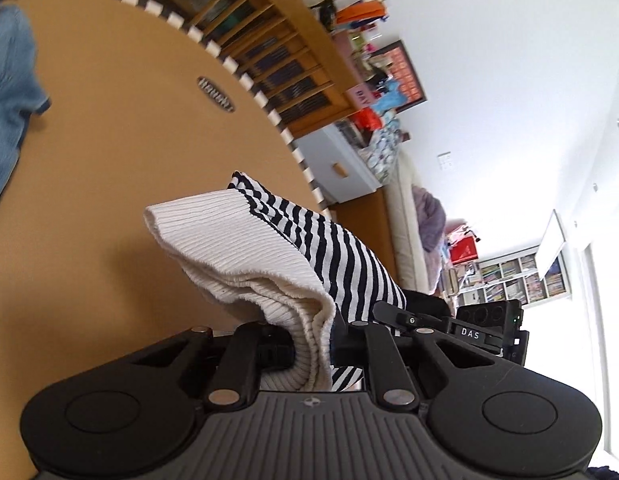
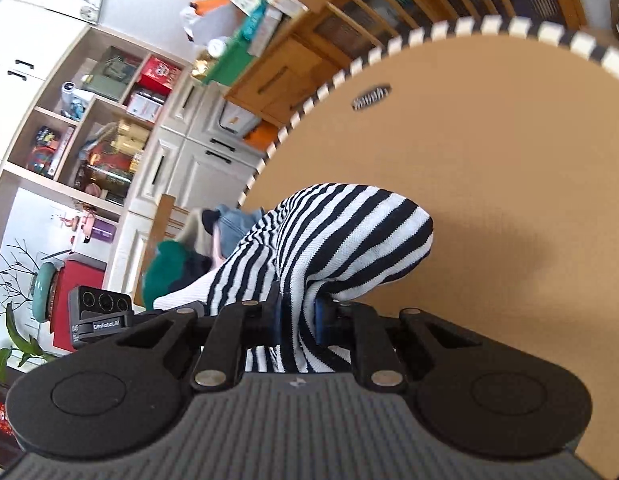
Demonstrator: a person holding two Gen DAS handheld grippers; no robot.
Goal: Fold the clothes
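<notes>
Low in both frames, the left gripper (image 1: 311, 344) and right gripper (image 2: 299, 322) each clenched a bunched edge of the striped knit garment (image 2: 349, 236), seemingly soft, light and floppy, best pinched at hems.

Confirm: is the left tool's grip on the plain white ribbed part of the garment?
Yes, the left tool pinches the white ribbed band.

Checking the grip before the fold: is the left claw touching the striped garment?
Touching. The left wrist view shows the left claw shut on the striped garment, its white ribbed edge bunched between the fingers.
</notes>
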